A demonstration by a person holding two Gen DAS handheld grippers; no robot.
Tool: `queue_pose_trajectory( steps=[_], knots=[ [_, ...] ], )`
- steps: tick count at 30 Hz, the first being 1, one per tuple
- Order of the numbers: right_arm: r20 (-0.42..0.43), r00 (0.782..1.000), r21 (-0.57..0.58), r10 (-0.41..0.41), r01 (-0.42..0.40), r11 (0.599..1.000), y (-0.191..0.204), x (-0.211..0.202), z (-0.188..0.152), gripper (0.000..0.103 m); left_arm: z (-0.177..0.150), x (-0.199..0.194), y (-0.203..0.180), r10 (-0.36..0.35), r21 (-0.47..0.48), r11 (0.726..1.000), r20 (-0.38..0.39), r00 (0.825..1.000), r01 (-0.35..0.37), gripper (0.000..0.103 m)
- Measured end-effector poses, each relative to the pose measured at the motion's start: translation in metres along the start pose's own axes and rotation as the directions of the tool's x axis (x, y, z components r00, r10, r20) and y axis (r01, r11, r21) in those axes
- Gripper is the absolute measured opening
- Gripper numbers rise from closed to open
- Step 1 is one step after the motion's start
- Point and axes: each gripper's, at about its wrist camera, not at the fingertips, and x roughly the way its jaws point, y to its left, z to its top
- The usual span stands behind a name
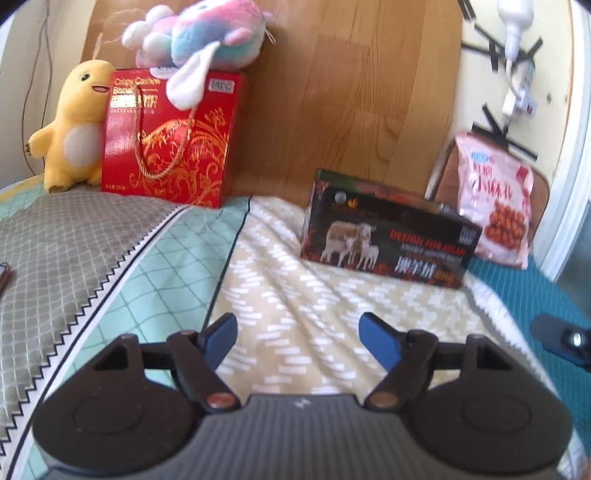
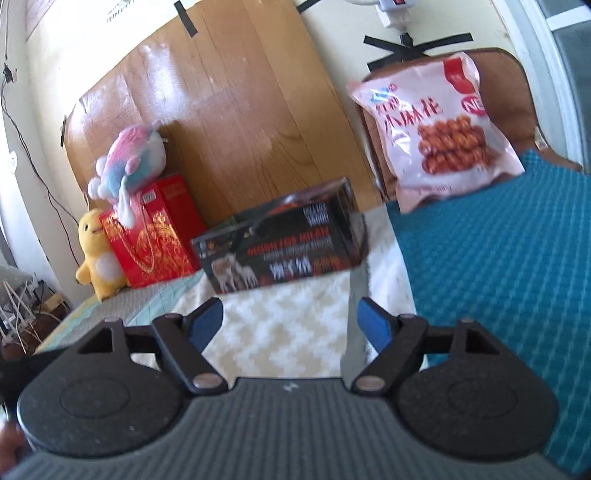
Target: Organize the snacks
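A bed takes up most of the view, spread with a beige zigzag blanket (image 1: 314, 302), a grey and mint quilted cover (image 1: 74, 251) and a teal mat (image 2: 498, 266). A wooden headboard (image 1: 332, 92) stands against a cream wall (image 2: 332, 33), fastened with strips of black tape (image 2: 417, 44). A white power plug (image 1: 515, 103) hangs there. Daylight brightens the room.

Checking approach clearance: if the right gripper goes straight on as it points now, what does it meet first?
Probably the black box, lying on the bed just beyond the open right gripper. Nothing else shows between them, only bedding; depth is hard to judge.
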Motion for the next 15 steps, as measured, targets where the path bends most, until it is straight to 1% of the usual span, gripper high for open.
queue_pose_trajectory(
  steps=[4, 5, 7, 10, 12, 15],
  knots=[
    [0.011, 1.000, -0.031, -0.028, 0.029, 0.999, 0.007, 0.005, 0.000, 0.082, 0.000, 0.008, 0.000, 0.043, -0.001, 0.999, -0.059, 0.997, -0.043, 0.075],
    [0.001, 0.999, -0.041, -0.033, 0.033, 0.999, 0.008, 0.008, 0.000, 0.082, 0.000, 0.009, 0.001, 0.048, -0.008, 0.999, -0.067, 0.997, -0.049, 0.075],
    [-0.012, 0.999, -0.053, -0.030, 0.029, 0.998, 0.010, 0.011, 0.000, 0.082, -0.001, 0.010, 0.002, 0.054, -0.012, 0.998, -0.072, 0.996, -0.056, 0.075],
    [-0.020, 0.999, -0.057, -0.025, 0.024, 0.998, 0.009, 0.011, -0.002, 0.082, -0.001, 0.011, -0.002, 0.084, 0.017, 0.996, -0.075, 0.994, -0.082, 0.076],
    [-0.022, 1.000, -0.058, -0.019, 0.017, 0.998, 0.009, 0.010, -0.002, 0.082, -0.001, 0.012, -0.006, 0.102, 0.038, 0.994, -0.076, 0.992, -0.099, 0.080],
    [-0.026, 1.000, -0.057, -0.009, 0.008, 0.998, 0.009, 0.009, -0.003, 0.083, -0.001, 0.013, -0.007, 0.116, 0.051, 0.992, -0.074, 0.991, -0.112, 0.082]
  ],
)
